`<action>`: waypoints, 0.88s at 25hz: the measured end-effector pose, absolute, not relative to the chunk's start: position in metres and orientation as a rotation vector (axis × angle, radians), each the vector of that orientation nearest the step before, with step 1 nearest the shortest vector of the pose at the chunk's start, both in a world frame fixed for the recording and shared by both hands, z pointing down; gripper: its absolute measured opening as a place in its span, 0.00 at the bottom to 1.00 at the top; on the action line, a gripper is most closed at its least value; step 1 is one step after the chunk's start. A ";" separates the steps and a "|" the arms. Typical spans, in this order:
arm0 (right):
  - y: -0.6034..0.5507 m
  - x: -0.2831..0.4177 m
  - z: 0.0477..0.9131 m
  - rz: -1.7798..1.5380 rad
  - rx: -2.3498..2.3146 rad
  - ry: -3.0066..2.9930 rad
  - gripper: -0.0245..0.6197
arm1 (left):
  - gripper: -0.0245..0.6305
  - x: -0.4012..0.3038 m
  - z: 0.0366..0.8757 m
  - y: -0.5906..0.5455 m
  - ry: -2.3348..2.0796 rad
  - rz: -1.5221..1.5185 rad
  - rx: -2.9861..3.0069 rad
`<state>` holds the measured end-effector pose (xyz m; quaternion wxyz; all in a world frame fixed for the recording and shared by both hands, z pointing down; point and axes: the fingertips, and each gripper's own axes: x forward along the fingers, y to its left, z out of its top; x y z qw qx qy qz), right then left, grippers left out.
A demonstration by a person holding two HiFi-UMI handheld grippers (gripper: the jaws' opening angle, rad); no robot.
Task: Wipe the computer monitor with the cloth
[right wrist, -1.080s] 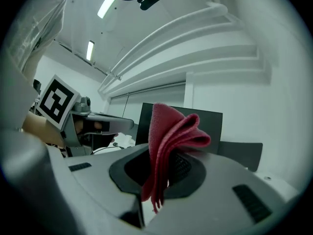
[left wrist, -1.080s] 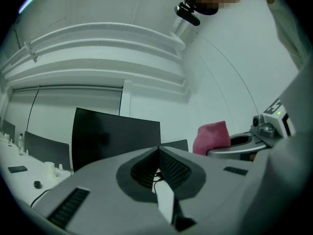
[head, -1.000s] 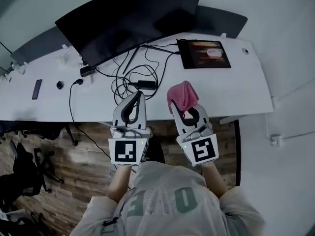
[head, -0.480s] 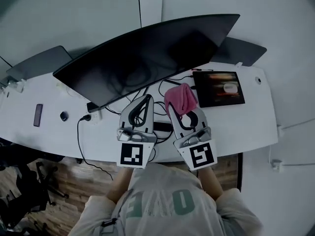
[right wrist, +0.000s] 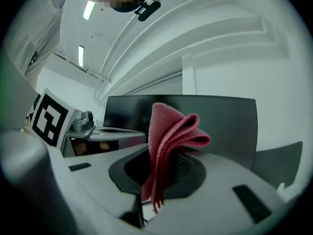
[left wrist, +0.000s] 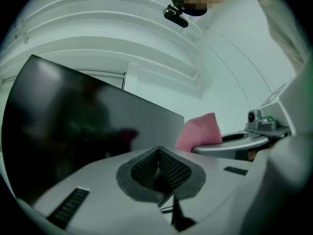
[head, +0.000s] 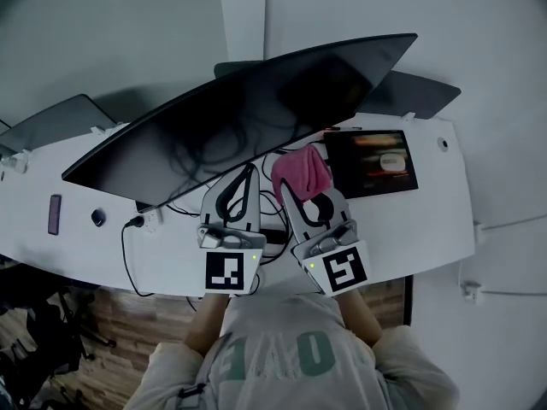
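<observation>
White desk [head: 427,229] here: big curved monitor [head: 239,118], lit tablet [head: 372,162] on the right, cable mess [head: 267,156], dark slab [head: 55,214] far left.

Sticking up pinched between right claw [head: 299,193] jaws: pink folded cloth [head: 301,171], layers fanning out past the tips. Standing upright just ahead of right claw and left claw [head: 248,174]: wide curved monitor [head: 231,118], screen dark.
</observation>
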<state>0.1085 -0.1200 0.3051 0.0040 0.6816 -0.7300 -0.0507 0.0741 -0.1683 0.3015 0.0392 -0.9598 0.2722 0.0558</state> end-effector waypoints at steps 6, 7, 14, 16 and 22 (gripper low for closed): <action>-0.121 0.125 0.318 -0.104 2.068 -2.321 0.11 | 0.06 0.080 0.304 -0.175 0.947 0.153 -2.920; -0.122 0.128 0.319 -0.115 2.066 -2.320 0.11 | 0.06 0.081 0.303 -0.176 0.955 0.152 -2.916; -0.122 0.152 0.319 -0.125 2.126 -2.290 0.11 | 0.06 0.104 0.302 -0.171 0.904 0.155 -2.909; -0.122 0.169 0.321 -0.138 2.158 -2.241 0.11 | 0.06 0.119 0.307 -0.169 0.870 0.148 -2.930; -0.124 0.246 0.342 -0.114 2.305 -2.065 0.11 | 0.06 0.186 0.307 -0.153 0.669 0.159 -2.976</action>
